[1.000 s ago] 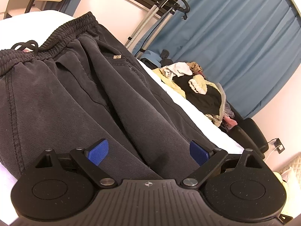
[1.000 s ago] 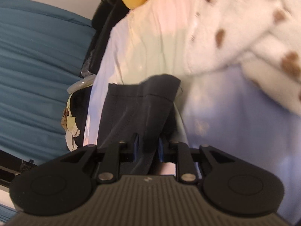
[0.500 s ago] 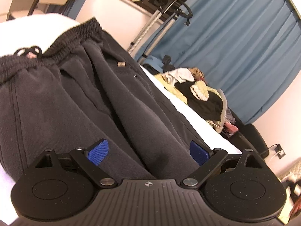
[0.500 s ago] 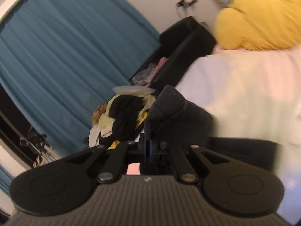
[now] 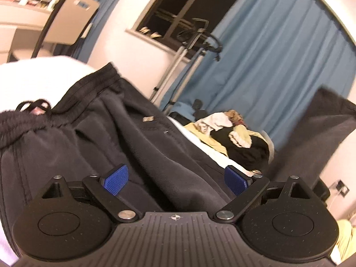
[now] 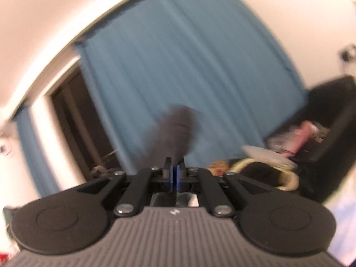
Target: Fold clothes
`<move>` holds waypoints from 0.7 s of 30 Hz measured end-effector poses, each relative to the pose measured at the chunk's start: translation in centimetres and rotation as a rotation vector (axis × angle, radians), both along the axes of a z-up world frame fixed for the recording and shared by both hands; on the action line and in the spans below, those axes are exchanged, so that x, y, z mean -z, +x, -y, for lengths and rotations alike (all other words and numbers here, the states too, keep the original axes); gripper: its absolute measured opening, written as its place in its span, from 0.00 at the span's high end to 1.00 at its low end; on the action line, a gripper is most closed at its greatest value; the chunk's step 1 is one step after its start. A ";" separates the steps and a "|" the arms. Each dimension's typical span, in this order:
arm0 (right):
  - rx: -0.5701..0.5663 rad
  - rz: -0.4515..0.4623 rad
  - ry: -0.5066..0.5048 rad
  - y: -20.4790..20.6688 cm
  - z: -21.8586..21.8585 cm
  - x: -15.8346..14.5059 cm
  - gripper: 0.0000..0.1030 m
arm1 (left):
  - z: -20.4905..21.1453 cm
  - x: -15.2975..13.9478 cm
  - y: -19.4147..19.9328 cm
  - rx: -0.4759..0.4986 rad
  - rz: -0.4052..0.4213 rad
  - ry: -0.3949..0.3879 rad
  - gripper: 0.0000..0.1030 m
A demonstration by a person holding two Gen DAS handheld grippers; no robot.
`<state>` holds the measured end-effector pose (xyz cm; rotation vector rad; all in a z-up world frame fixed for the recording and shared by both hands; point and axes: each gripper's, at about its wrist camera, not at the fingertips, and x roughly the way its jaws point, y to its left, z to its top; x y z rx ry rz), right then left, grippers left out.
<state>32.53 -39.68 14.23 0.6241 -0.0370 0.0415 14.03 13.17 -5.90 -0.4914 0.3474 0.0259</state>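
We note dark trousers on the white bed, left gripper agape over them; right gripper clamps their hem before blue curtain.

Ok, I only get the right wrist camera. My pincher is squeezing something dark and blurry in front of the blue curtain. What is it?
Observer: The right gripper is shut on a trouser leg. The left wrist view shows that leg lifted up at the right.
Operator: Where's the rest of the trousers?
Observer: The trousers lie on the white bed, with the waistband at the far end.
Operator: And the other pincher?
Observer: The left gripper is open over the trousers, its pads gripping nothing.
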 end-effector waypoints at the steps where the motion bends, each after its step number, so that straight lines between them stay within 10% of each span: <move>1: 0.040 -0.031 0.017 0.1 1.6 2.0 0.96 | 0.3 0.0 0.0 0.006 -0.005 0.019 0.08; 8: 0.289 -0.576 0.158 0.1 11.6 24.7 0.93 | 1.1 1.3 1.0 0.015 -0.097 0.052 0.08; 10: 0.269 -0.578 0.310 -1.6 13.4 29.5 0.94 | 1.5 1.6 1.4 0.017 -0.114 0.065 0.08; 13: 0.240 -0.523 0.315 -3.1 13.6 29.2 0.82 | 2.2 1.8 1.9 0.024 -0.125 0.094 0.08; 15: 0.210 -0.508 0.244 -4.2 12.5 27.0 0.48 | 2.6 1.8 2.1 0.038 -0.129 0.099 0.08; 21: 0.172 -0.419 0.230 -13.0 8.5 22.9 0.41 | 2.9 1.4 1.2 0.083 -0.121 0.096 0.08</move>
